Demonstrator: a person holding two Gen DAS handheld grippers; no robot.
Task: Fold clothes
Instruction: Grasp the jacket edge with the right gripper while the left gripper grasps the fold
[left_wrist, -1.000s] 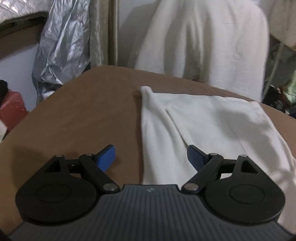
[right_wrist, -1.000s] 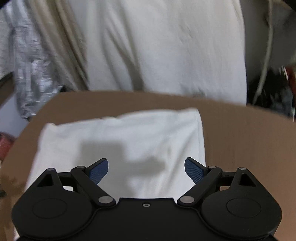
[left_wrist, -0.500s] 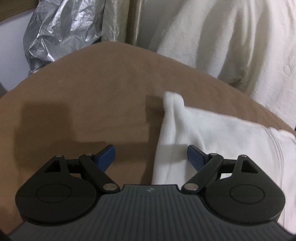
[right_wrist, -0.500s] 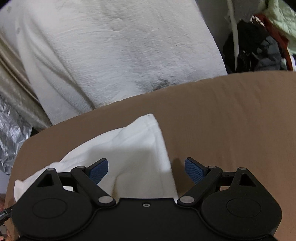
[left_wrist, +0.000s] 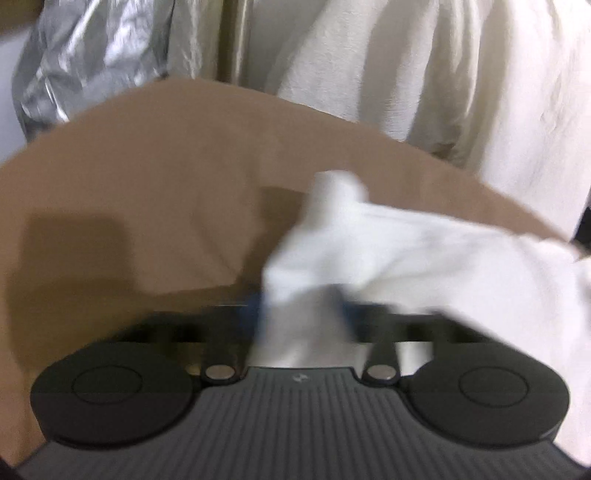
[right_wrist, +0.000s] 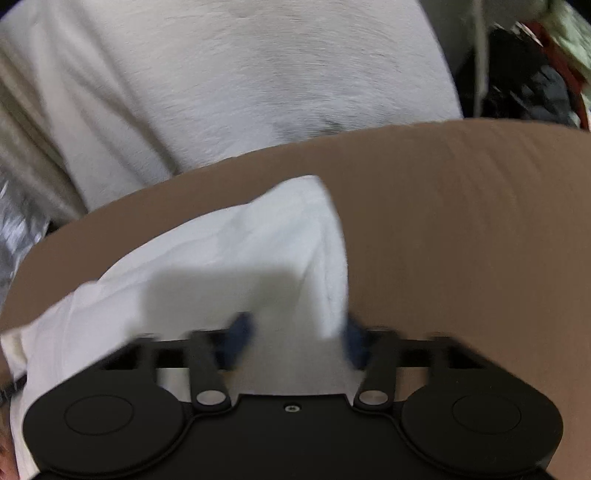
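— Where the left gripper (left_wrist: 301, 314) meets the cloth, what do the jaws look like?

— Pressed together on a bunched corner of the white garment (left_wrist: 406, 258); the blue pads (left_wrist: 251, 310) are blurred, but fabric is pinched between them and lifts into a small peak just ahead.

— And the right gripper (right_wrist: 295, 332)?

— Its jaws are closing, with the garment's (right_wrist: 240, 258) other corner between them. The blue fingertips (right_wrist: 240, 328) sit against either side of a raised fold of cloth, so they look to be squeezing it already.

— Where does the garment lie?

— On the brown tabletop (left_wrist: 147, 184), spread between the two grippers. From the left view it runs off to the right; from the right view it runs off to the left.

— What is past the table?

— A large cream fleece cloth (right_wrist: 240, 74) hangs behind the far edge. Crinkled silver foil sheeting (left_wrist: 92, 55) stands at the left, and a heap of dark clothes (right_wrist: 535, 85) sits at the far right.
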